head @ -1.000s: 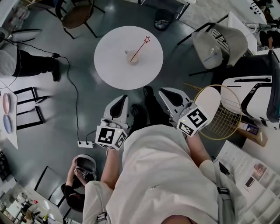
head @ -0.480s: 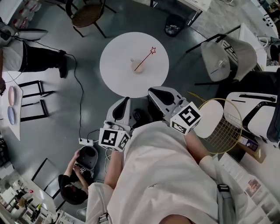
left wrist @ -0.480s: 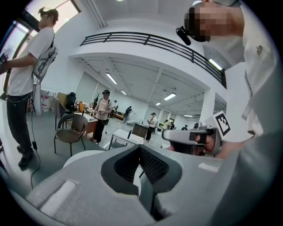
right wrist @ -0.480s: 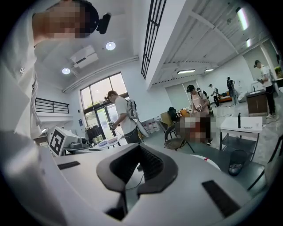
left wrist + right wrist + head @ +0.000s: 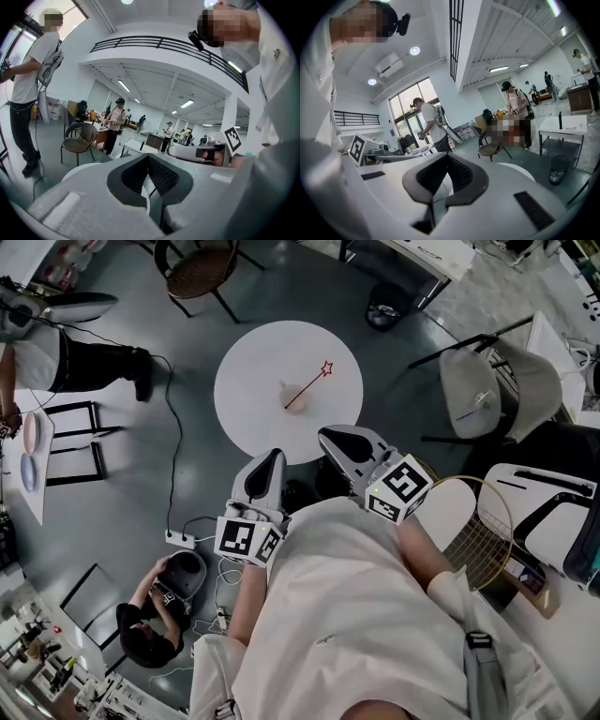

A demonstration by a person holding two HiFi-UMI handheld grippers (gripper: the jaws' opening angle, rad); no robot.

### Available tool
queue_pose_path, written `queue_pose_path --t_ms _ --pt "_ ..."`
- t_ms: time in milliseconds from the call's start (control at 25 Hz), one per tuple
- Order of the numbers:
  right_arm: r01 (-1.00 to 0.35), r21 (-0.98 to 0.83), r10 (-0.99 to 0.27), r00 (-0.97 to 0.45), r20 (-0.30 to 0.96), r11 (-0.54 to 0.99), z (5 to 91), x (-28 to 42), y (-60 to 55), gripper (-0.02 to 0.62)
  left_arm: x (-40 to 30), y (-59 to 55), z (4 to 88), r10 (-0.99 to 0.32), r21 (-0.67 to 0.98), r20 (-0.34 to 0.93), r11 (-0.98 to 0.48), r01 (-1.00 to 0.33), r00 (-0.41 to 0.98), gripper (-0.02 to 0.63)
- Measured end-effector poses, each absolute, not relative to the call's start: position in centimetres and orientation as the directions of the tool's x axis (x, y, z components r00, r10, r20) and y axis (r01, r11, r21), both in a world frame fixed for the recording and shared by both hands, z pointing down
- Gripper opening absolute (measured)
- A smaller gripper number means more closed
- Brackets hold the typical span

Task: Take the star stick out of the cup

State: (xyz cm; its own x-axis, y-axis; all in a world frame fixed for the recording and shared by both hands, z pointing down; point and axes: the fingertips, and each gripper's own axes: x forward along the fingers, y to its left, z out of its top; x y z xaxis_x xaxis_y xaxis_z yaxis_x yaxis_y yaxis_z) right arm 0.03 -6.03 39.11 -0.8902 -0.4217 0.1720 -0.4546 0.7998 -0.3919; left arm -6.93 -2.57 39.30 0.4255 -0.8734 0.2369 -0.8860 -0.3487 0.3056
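Thin red star-tipped stick (image 5: 307,387) leans in the small pale cup (image 5: 292,399) mid round white desk (image 5: 248,362); left hand-held gripper (image 5: 271,459) and right hand-held gripper (image 5: 331,435) both closed on nothing, by the desk's near edge

Your table (image 5: 253,371) top looks smooth matt white. Your left gripper (image 5: 149,178) and right gripper (image 5: 446,176) are matt grey plastic shells, ribbed black pads (image 5: 161,174) inside. Your shirt (image 5: 356,615) is plain white cloth.

The left gripper (image 5: 269,463) and right gripper (image 5: 330,436) are held close to the body, side by side, pointing forward. Each has its jaws together, seemingly with nothing between them.
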Motion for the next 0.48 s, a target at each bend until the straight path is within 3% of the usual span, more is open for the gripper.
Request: queue_pose_path --t_ms 480 --pt "-0.406 -0.473 -0.317 -0.912 0.26 0.782 43.7 -0.5 -7.6 0.009 -6.3 -3.2 41.5 -0.881 0.315 0.32 -0.248 -0.916 0.348 0.009"
